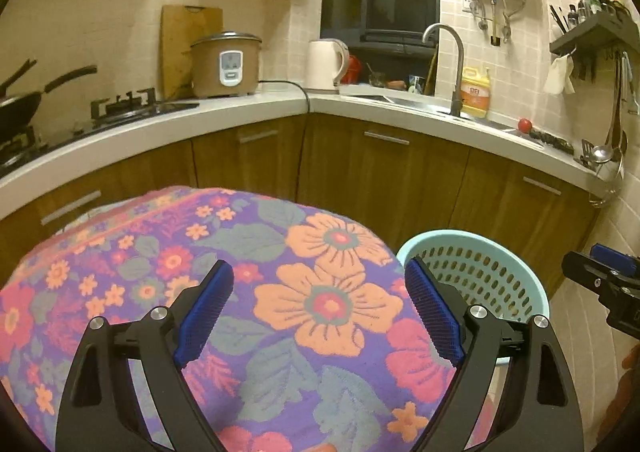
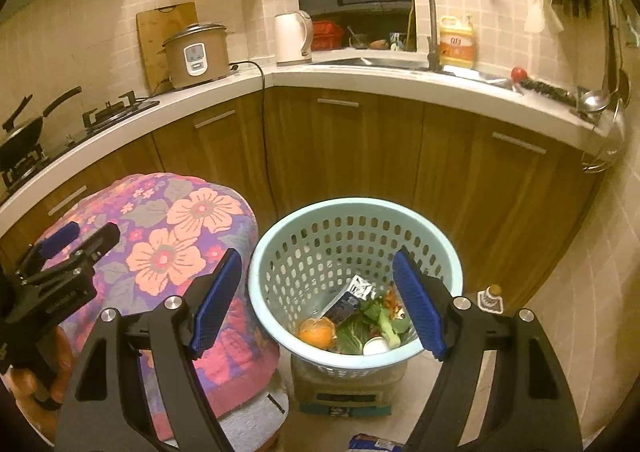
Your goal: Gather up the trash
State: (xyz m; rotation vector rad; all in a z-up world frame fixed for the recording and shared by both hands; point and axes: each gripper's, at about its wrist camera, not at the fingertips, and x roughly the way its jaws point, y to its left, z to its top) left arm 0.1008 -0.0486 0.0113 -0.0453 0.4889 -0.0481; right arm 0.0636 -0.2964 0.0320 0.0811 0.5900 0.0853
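Note:
A light blue perforated basket (image 2: 356, 212) stands on a box (image 2: 344, 384) on the floor. It holds an orange (image 2: 317, 330), green vegetable scraps (image 2: 360, 328), a crumpled wrapper (image 2: 352, 296) and a white piece (image 2: 376, 346). My right gripper (image 2: 318, 300) is open and empty, hovering just above and in front of the basket. My left gripper (image 1: 320, 308) is also open and empty, over a floral cloth (image 1: 280, 272) to the left of the basket (image 1: 480, 276). Each gripper shows in the other's view: the left gripper (image 2: 84, 236) and the right gripper (image 1: 596, 262).
A blue packet (image 2: 372, 444) lies on the floor in front of the box, and a small bottle (image 2: 490, 298) stands to the basket's right. Wooden cabinets (image 2: 360, 148) and an L-shaped counter (image 2: 360, 82) with a rice cooker (image 2: 196, 56), kettle and sink close off the far side.

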